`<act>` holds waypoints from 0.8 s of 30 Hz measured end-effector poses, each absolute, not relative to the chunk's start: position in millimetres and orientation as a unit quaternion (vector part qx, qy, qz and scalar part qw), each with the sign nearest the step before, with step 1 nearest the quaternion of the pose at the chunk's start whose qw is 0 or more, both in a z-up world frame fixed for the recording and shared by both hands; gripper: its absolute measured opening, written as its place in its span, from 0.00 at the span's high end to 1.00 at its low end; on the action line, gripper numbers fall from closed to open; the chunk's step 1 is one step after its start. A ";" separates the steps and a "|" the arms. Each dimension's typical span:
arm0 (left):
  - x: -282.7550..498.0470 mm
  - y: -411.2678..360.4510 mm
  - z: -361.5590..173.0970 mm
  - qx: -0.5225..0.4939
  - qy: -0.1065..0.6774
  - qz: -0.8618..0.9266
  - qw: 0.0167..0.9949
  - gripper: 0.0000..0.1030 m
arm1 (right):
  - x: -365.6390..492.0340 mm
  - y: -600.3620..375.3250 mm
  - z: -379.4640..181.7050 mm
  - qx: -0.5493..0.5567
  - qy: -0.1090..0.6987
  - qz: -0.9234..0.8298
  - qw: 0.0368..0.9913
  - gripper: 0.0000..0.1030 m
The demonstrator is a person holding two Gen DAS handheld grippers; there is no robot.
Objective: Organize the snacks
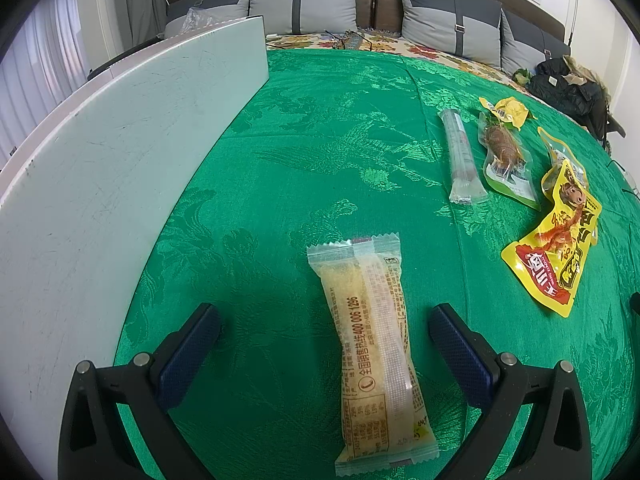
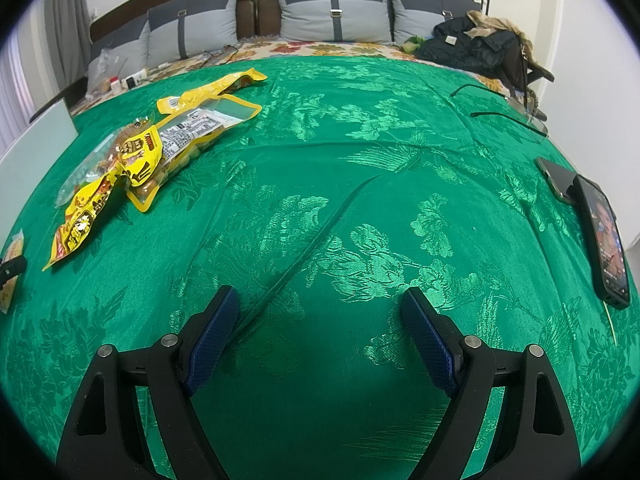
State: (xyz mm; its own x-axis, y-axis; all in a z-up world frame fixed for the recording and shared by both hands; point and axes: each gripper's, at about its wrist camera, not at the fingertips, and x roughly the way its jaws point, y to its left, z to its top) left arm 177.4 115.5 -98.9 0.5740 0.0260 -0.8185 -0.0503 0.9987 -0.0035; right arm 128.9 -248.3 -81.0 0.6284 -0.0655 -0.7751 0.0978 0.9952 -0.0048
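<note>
A long pale-yellow snack bar (image 1: 374, 344) in a clear wrapper lies flat on the green cloth (image 1: 320, 140). My left gripper (image 1: 324, 316) is open, its blue-padded fingers on either side of the bar and apart from it. Further right lie a clear tube-shaped pack (image 1: 460, 156), a green-edged pouch (image 1: 506, 156), a small yellow packet (image 1: 508, 110) and a big yellow pouch (image 1: 560, 240). In the right wrist view my right gripper (image 2: 320, 300) is open over bare green cloth (image 2: 340, 208), with the yellow snack pouches (image 2: 132, 160) far off to the left.
A white board (image 1: 112, 168) stands along the left side of the cloth. A black phone (image 2: 606, 240) and another dark device (image 2: 554, 178) lie at the right edge, with glasses (image 2: 508, 108) behind. Grey pillows (image 2: 332, 12) and a dark jacket (image 2: 476, 46) sit at the back.
</note>
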 end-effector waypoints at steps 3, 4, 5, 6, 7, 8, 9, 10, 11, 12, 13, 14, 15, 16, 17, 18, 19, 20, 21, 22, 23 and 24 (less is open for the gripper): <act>177.4 115.5 -98.9 -0.013 0.461 0.021 0.887 0.00 | 139.3 -243.0 -73.0 0.067 0.467 -0.055 0.880 0.15; 177.4 115.5 -99.0 -0.013 0.461 0.021 0.887 0.00 | 142.7 -236.3 -66.5 0.127 0.473 -0.019 0.872 0.14; 177.4 115.6 -99.0 -0.013 0.461 0.021 0.887 0.00 | 145.9 -228.5 -62.2 0.167 0.473 0.008 0.865 0.14; 177.4 115.6 -99.1 -0.013 0.461 0.021 0.887 0.00 | 152.0 -214.7 -58.5 0.199 0.477 0.035 0.856 0.15; 177.4 115.5 -99.0 -0.013 0.461 0.021 0.887 0.00 | 159.1 -201.4 -56.8 0.216 0.483 0.056 0.847 0.15; 177.4 115.6 -99.1 -0.013 0.461 0.021 0.887 0.00 | 170.9 -182.4 -56.8 0.234 0.494 0.079 0.833 0.15; 177.4 115.5 -99.1 -0.013 0.461 0.021 0.887 0.00 | 182.0 -166.1 -58.7 0.248 0.505 0.092 0.822 0.15; 177.4 115.5 -99.1 -0.013 0.461 0.022 0.887 0.00 | 193.2 -150.1 -61.7 0.254 0.514 0.094 0.814 0.16; 177.4 115.5 -99.2 -0.013 0.461 0.022 0.887 0.00 | 202.2 -138.6 -64.1 0.253 0.519 0.089 0.811 0.16; 177.4 115.5 -99.2 -0.013 0.461 0.022 0.887 0.00 | 213.0 -125.0 -67.0 0.247 0.525 0.079 0.811 0.16; 177.5 115.5 -99.4 -0.013 0.461 0.022 0.887 0.00 | 220.7 -113.2 -65.2 0.234 0.518 0.059 0.821 0.14; 177.4 115.6 -99.6 -0.013 0.461 0.022 0.887 0.00 | 225.7 -105.5 -64.2 0.226 0.514 0.049 0.826 0.14; 177.4 115.4 -99.1 -0.013 0.461 0.022 0.887 0.00 | 232.2 -96.2 -65.6 0.221 0.514 0.041 0.828 0.14; 177.4 115.5 -99.2 -0.013 0.461 0.022 0.887 0.00 | 235.7 -87.8 -64.7 0.206 0.509 0.024 0.836 0.14; 177.4 115.4 -99.5 -0.013 0.461 0.022 0.887 0.00 | 238.5 -81.5 -65.2 0.193 0.509 0.014 0.839 0.14; 177.4 115.4 -99.3 -0.013 0.461 0.022 0.887 0.00 | 241.4 -72.3 -65.7 0.165 0.508 0.003 0.845 0.14; 177.4 115.3 -99.4 -0.013 0.461 0.022 0.887 0.00 | 243.7 -65.6 -65.6 0.141 0.508 -0.001 0.849 0.14; 177.4 115.3 -99.6 -0.013 0.461 0.022 0.887 0.00 | 245.9 -55.5 -67.3 0.101 0.511 0.000 0.853 0.14; 177.5 115.4 -99.5 -0.013 0.461 0.022 0.887 0.00 | 246.7 -46.2 -69.8 0.058 0.514 0.005 0.856 0.14; 177.5 115.4 -99.4 -0.013 0.461 0.022 0.887 0.00 | 245.5 -39.9 -72.3 0.020 0.513 0.013 0.858 0.15; 177.5 115.3 -99.5 -0.013 0.461 0.022 0.887 0.00 | 243.1 -39.0 -73.2 0.002 0.507 0.020 0.862 0.17; 177.5 115.3 -99.6 -0.013 0.461 0.022 0.887 0.00 | 239.1 -40.7 -74.6 -0.005 0.502 0.030 0.864 0.18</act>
